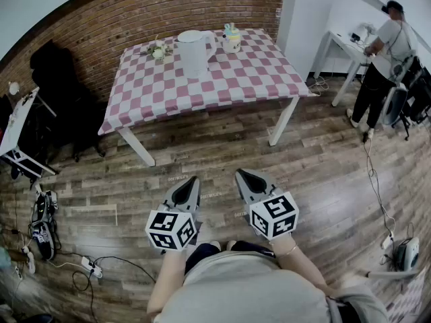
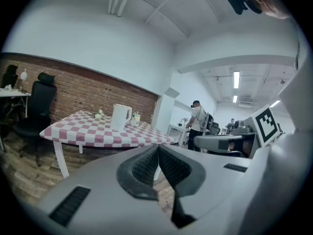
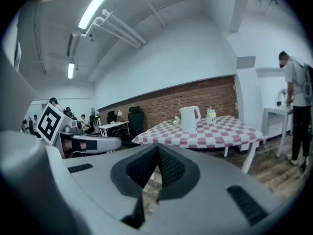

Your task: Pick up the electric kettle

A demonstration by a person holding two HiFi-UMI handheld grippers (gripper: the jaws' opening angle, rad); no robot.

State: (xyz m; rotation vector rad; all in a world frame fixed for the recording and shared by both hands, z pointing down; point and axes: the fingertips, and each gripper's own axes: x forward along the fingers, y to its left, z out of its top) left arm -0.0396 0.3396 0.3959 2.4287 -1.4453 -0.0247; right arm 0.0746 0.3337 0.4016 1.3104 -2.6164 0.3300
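Standing upright toward the far side of the checked table, the white kettle had its handle turned to the picture's right and nothing touching it. Beside it on the cloth were a small bunch of flowers to the left and a pale little pot to the right, both apart from the kettle. The table sat close to a brick wall, well apart from the person holding the tools, with a stretch of plank floor between. The left gripper and right gripper were held low, side by side in front of the body, pointed roughly toward the table. Each gripper view showed its ribbed pads pressed together with nothing between them, so both were closed and empty. Judged from this, the pick-up had not started: the approach to the table, opening a gripper, a hold on the kettle and the lift all remained. Another person stood at a white desk at far right, back turned. A black chair stood at left, and a power strip with cables lay on the floor at lower left. No writing was legible. The kettle showed no brand or label at this range, and the pot's colours were too small to read. The gripper cubes carried black-and-white square patterns, not letters.
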